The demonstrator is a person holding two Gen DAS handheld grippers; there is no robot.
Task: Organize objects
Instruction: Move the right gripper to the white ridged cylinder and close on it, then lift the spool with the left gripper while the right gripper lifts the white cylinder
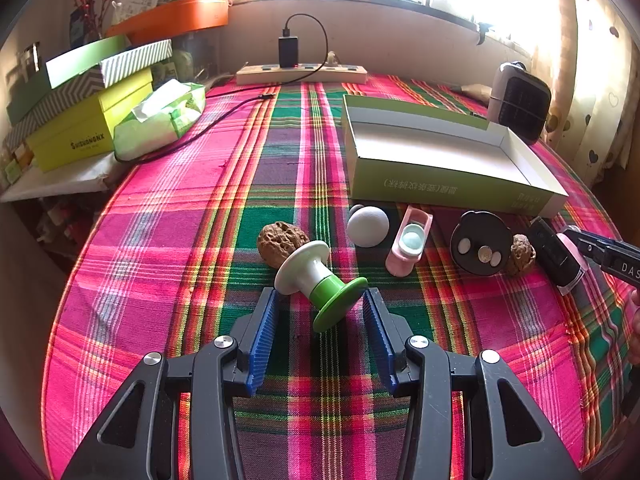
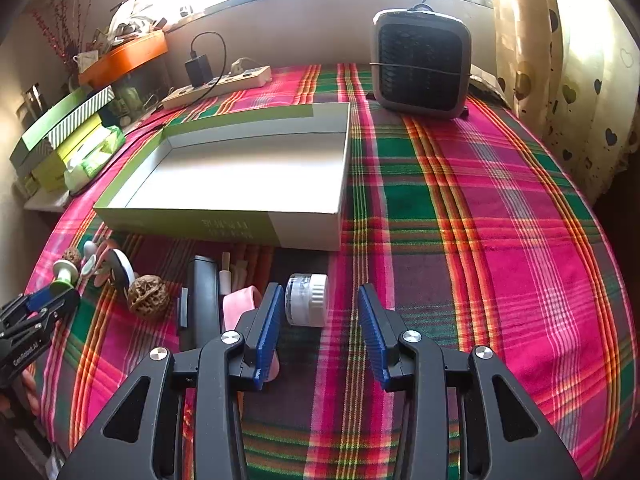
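Observation:
A green-and-white spool-shaped gadget [image 1: 318, 280] lies on its side on the plaid tablecloth, its green end between the tips of my open left gripper [image 1: 320, 300]. A walnut [image 1: 278, 243] sits behind it. A white ball [image 1: 368, 226], a pink holder [image 1: 410, 246], a black round disc [image 1: 480, 249], a second walnut [image 1: 522, 256] and a black remote [image 1: 554, 256] lie in a row before the open green-and-white box [image 1: 440, 152]. My open right gripper [image 2: 320, 304] has a small white-capped jar [image 2: 307, 299] between its tips.
A small grey fan heater [image 2: 420, 62] stands at the back right. A power strip [image 1: 302, 74] with charger and cable lies at the back. Stacked boxes [image 1: 80, 120] and a tissue pack [image 1: 160, 118] sit at the left. The box [image 2: 240, 176] is also in the right wrist view.

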